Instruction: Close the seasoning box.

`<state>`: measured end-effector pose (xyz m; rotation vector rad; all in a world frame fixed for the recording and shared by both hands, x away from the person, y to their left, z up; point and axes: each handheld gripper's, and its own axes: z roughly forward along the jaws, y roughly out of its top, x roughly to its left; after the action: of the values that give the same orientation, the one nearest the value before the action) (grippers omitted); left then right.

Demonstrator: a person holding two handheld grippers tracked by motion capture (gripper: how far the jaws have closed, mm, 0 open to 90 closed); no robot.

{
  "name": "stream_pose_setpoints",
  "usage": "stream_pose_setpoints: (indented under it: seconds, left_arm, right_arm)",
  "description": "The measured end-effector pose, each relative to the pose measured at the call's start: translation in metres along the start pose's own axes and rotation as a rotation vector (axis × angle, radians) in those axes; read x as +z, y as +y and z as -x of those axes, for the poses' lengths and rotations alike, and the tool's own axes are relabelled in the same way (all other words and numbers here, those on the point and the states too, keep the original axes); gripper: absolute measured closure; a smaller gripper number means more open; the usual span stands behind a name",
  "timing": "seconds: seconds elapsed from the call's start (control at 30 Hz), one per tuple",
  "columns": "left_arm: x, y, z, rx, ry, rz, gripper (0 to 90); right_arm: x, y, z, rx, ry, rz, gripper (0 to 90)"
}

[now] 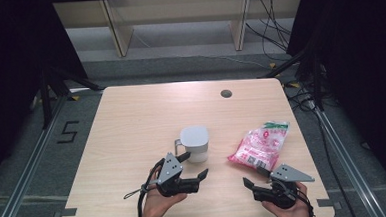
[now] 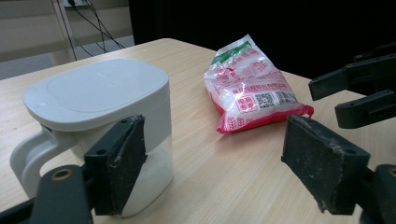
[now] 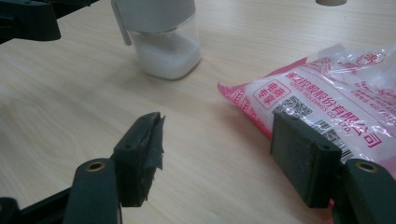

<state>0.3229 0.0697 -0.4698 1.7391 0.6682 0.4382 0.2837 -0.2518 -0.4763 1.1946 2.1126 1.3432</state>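
A clear square container (image 1: 196,149) with a flat grey lid stands upright just below the middle of the table (image 1: 131,121). White powder fills its lower part, and a pale handle juts from its side toward nine o'clock. At about three o'clock from it, well apart, a pink and white plastic bag (image 1: 261,145) lies flat, sealed and plump. The bag bears red print, a barcode and a green strip at its far end, which points toward one o'clock.

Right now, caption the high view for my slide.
Two open grippers, left and right, flank a lidded white jar and pink plastic bag on a wooden table.
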Motion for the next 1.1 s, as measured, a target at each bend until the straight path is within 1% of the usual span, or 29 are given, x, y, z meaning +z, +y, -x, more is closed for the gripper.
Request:
stream_pose_setpoints:
  seconds: [0.07, 0.1, 0.13, 0.17, 0.2, 0.23, 0.27, 0.3, 0.33, 0.37, 0.4, 0.53, 0.57, 0.6, 0.63, 0.67, 0.7, 0.77, 0.8, 0.83, 0.87, 0.97, 1.0, 1.03, 1.07, 1.1]
  left_arm:
    - [0.001, -0.002, 0.001, -0.017, -0.008, 0.008, 19.4]
    - [0.001, -0.003, 0.001, -0.017, -0.007, 0.008, 18.8]
    - [0.001, -0.003, 0.002, -0.017, -0.01, 0.007, 18.4]
    - [0.0, -0.003, 0.002, -0.011, -0.002, -0.005, 18.4]
    - [0.0, -0.003, 0.002, 0.005, -0.015, -0.003, 18.3]
    - [0.0, -0.004, 0.003, -0.011, -0.016, -0.002, 18.4]
    - [0.0, -0.005, 0.004, -0.01, -0.015, -0.005, 18.4]
    - [0.002, -0.006, 0.004, -0.01, -0.02, 0.004, 18.4]
    - [0.001, -0.006, 0.003, 0.002, -0.025, -0.002, 18.4]
    - [0.0, -0.007, 0.005, -0.011, -0.017, -0.015, 18.4]
    - [0.0, -0.007, 0.005, -0.008, -0.016, -0.018, 18.5]
    - [0.0, -0.01, 0.006, -0.004, -0.009, -0.022, 18.8]
    - [-0.001, -0.011, 0.006, 0.002, -0.007, -0.023, 18.8]
    - [-0.001, -0.012, 0.006, 0.004, -0.009, -0.024, 18.8]
    - [0.0, -0.013, 0.007, 0.005, -0.017, -0.012, 18.8]
    - [-0.001, -0.014, 0.008, 0.006, -0.011, -0.024, 18.8]
    - [-0.001, -0.015, 0.009, 0.007, -0.009, -0.03, 18.8]
    - [0.0, -0.018, 0.01, 0.001, -0.013, -0.027, 18.8]
    - [-0.001, -0.018, 0.01, 0.007, -0.004, -0.035, 18.7]
    - [0.0, -0.019, 0.011, 0.004, -0.003, -0.034, 18.7]
    - [0.0, -0.019, 0.01, 0.011, -0.011, -0.038, 18.7]
    - [0.0, -0.022, 0.013, 0.008, -0.006, -0.032, 18.6]
    - [-0.001, -0.022, 0.013, 0.008, -0.001, -0.038, 18.6]
    - [-0.001, -0.023, 0.013, 0.012, -0.01, -0.039, 18.6]
    - [-0.001, -0.024, 0.014, 0.012, -0.009, -0.039, 18.6]
    - [-0.002, -0.026, 0.015, 0.018, -0.004, -0.046, 18.6]
  right_arm:
    - [0.0, 0.0, 0.0, 0.001, 0.007, 0.001, 34.9]
    - [0.0, 0.0, 0.0, -0.005, -0.002, -0.005, 34.9]
    - [0.001, 0.0, 0.0, -0.006, 0.001, -0.001, 34.8]
    - [0.0, 0.0, 0.0, -0.002, 0.005, -0.006, 34.8]
    - [0.001, 0.0, 0.0, -0.001, 0.007, -0.006, 34.8]
    - [0.0, 0.0, -0.002, 0.014, 0.002, -0.019, 34.7]
    - [0.0, 0.0, -0.002, 0.013, 0.003, -0.019, 34.7]
    - [0.0, 0.0, -0.002, 0.013, 0.004, -0.019, 34.6]
    - [0.0, 0.0, -0.002, 0.011, 0.004, -0.019, 34.6]
    - [0.0, 0.0, -0.002, 0.011, 0.005, -0.02, 34.4]
    - [0.0, 0.0, -0.001, -0.009, 0.007, -0.017, 34.3]
    - [0.001, 0.0, -0.001, -0.006, 0.01, -0.019, 34.2]
    - [0.001, 0.0, -0.001, -0.006, 0.01, -0.019, 34.2]
    - [0.001, 0.0, -0.001, -0.006, 0.01, -0.019, 34.2]
    - [0.001, 0.0, -0.001, -0.01, 0.006, -0.021, 34.2]
    - [0.001, 0.0, -0.001, -0.005, 0.009, -0.019, 34.1]
    - [0.001, 0.0, -0.001, -0.009, 0.007, -0.021, 34.1]
    - [0.002, -0.001, -0.001, -0.005, 0.013, -0.011, 34.1]
    - [0.002, -0.001, -0.001, -0.004, 0.013, -0.011, 34.1]
    - [0.002, -0.001, -0.001, -0.004, 0.013, -0.011, 34.1]
    - [0.001, -0.001, -0.002, 0.002, 0.014, -0.015, 34.1]
    - [0.001, -0.001, -0.002, -0.006, 0.014, -0.013, 33.9]
    - [0.002, -0.001, -0.002, -0.011, 0.012, -0.013, 33.9]
    - [0.001, -0.002, -0.005, 0.022, 0.006, -0.03, 33.8]
    - [0.001, -0.002, -0.002, -0.021, 0.013, -0.03, 33.8]
    - [0.002, -0.002, -0.002, -0.022, 0.015, -0.035, 33.7]
